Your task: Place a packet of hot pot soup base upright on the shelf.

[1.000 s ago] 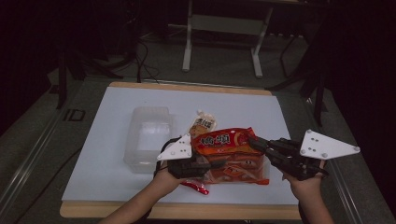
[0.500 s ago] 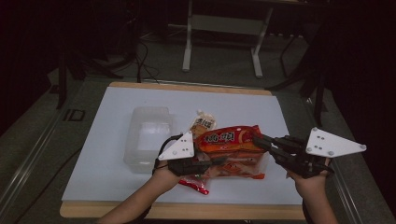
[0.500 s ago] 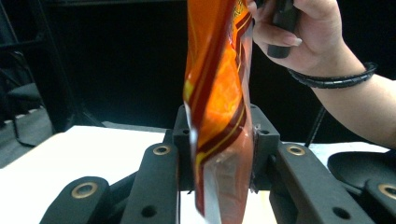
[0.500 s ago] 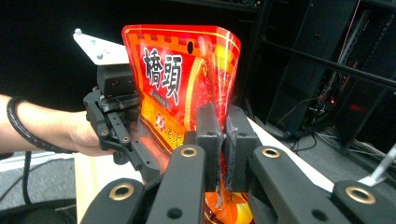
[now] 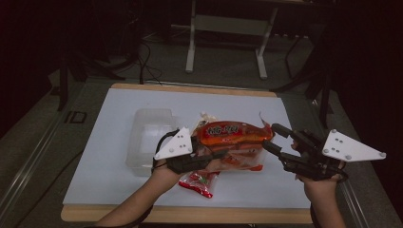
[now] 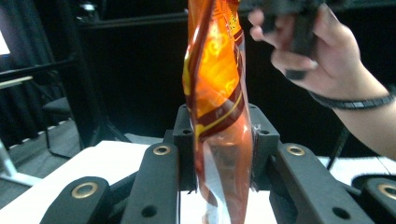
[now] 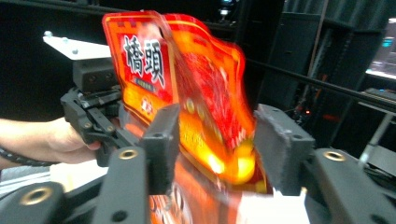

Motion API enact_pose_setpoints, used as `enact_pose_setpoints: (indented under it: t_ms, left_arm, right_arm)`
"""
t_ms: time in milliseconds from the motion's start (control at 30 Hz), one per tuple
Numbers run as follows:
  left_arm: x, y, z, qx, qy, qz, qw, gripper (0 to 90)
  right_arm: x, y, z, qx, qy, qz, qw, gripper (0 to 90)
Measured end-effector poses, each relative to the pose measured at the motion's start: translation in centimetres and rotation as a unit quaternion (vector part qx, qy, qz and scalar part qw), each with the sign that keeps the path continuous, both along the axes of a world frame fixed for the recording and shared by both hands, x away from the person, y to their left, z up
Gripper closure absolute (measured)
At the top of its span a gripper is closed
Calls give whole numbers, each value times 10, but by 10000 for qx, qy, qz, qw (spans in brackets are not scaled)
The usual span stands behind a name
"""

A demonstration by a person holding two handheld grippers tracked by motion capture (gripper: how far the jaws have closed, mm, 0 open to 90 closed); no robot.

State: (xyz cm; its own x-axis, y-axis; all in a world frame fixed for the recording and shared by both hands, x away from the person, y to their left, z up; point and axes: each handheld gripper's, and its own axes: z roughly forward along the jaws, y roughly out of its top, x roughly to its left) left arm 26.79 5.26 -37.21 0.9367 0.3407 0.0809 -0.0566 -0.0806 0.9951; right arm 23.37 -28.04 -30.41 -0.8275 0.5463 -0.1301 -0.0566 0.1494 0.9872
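Lifted off the counter (image 5: 119, 190) since earlier, the orange noodle packet (image 5: 230, 135) stays pinched by the left hand-held gripper (image 6: 219, 154), while the right hand-held gripper (image 7: 212, 144) has just spread open, releasing it; placement remains.

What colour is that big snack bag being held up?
Red and orange crinkly plastic snack bag with white characters, clearest in the right gripper view.

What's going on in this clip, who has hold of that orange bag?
A person works at a white table with a claw in each hand. The left claw is clamped on one end of the orange snack bag, holding it off the table. The right claw has just been opening; the bag's other end sits between its pads without being pressed. A clear plastic container and a small red packet lie on the table nearby.
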Motion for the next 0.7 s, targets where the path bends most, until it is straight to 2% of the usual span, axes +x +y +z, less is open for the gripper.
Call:
enact_pose_setpoints:
  t_ms: [133,300,533,700]
  left_arm:
    - [4,11,11,0,-95,266,9996,717]
    - [10,30,21,-87,-112,587,9982,717]
    - [18,58,29,-99,-203,1078,9939,716]
    - [24,79,32,-219,-205,1423,9894,717]
  right_arm:
    - [1,-2,-1,98,34,-199,9997,315]
    - [2,-3,-3,241,20,-364,9990,173]
    - [3,-3,-10,302,130,-194,9993,132]
    - [4,0,-19,126,160,-203,9996,115]
